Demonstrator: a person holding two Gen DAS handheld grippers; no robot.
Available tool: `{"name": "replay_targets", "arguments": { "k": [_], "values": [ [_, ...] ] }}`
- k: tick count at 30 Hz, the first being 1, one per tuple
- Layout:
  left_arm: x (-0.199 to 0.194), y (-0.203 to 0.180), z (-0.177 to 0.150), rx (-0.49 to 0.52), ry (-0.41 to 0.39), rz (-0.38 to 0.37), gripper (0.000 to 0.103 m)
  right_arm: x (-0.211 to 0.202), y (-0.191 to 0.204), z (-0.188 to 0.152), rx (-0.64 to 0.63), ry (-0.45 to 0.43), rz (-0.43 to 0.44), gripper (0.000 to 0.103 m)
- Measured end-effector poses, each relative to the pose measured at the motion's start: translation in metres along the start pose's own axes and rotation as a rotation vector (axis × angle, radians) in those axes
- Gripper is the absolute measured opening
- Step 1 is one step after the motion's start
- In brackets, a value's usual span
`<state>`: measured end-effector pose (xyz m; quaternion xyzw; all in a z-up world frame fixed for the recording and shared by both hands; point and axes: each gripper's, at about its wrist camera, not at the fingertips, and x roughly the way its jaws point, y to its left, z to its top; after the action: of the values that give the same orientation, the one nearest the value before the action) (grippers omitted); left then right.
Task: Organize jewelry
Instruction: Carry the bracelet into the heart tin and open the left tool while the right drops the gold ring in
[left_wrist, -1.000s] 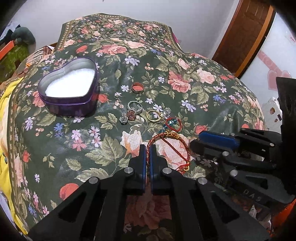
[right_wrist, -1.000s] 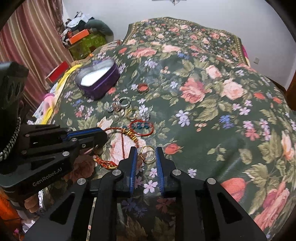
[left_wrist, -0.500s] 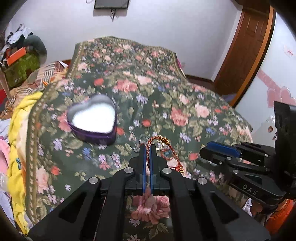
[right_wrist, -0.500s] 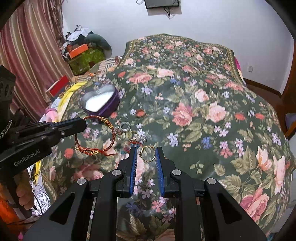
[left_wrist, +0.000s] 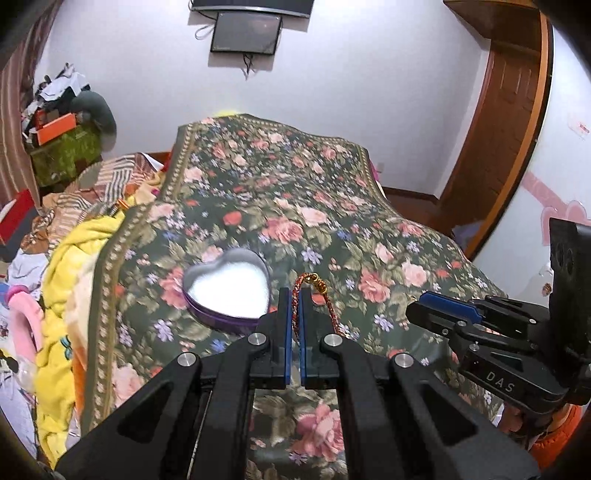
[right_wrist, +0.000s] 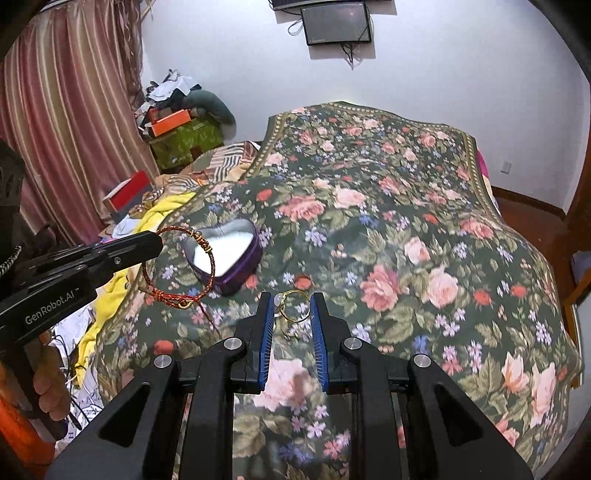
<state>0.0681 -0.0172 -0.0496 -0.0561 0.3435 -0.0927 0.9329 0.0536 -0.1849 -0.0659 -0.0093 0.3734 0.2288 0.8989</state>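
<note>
Bracelet (left_wrist: 317, 295) pinched in my left fingers (left_wrist: 283, 314); ring (right_wrist: 293, 306) pinched in my right fingers (right_wrist: 266, 325); heart tin (left_wrist: 227, 288) at ten o'clock.

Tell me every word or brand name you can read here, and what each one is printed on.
"GenRobot.AI": white lettering on the side of the left gripper, seen from the right wrist camera.
"DAS": pale letters on the body of the right gripper, seen from the left wrist camera.
The small sign on the wall beside the door has red marks, too blurred to read.
</note>
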Motion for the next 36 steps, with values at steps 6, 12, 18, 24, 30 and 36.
{"name": "replay_targets", "arguments": {
  "k": [6, 12, 18, 24, 30, 36],
  "values": [
    [-0.003, 0.007, 0.008, -0.004, -0.03, 0.021, 0.001, 0.007, 0.006, 0.011, -0.014, -0.014, 0.013, 0.018],
    [0.002, 0.018, 0.015, -0.013, -0.041, 0.045, 0.001, 0.017, 0.013, 0.022, -0.029, -0.022, 0.029, 0.018],
    [0.014, 0.033, 0.019, -0.032, -0.036, 0.066, 0.001, 0.031, 0.023, 0.033, -0.047, -0.017, 0.049, 0.018],
    [0.033, 0.052, 0.022, -0.058, -0.011, 0.069, 0.001, 0.048, 0.033, 0.039, -0.071, -0.001, 0.07, 0.018],
    [0.056, 0.068, 0.02, -0.083, 0.026, 0.064, 0.001, 0.07, 0.042, 0.045, -0.079, 0.029, 0.096, 0.018],
    [0.072, 0.081, 0.019, -0.098, 0.053, 0.062, 0.001, 0.093, 0.052, 0.049, -0.101, 0.061, 0.11, 0.018]
  ]
}}
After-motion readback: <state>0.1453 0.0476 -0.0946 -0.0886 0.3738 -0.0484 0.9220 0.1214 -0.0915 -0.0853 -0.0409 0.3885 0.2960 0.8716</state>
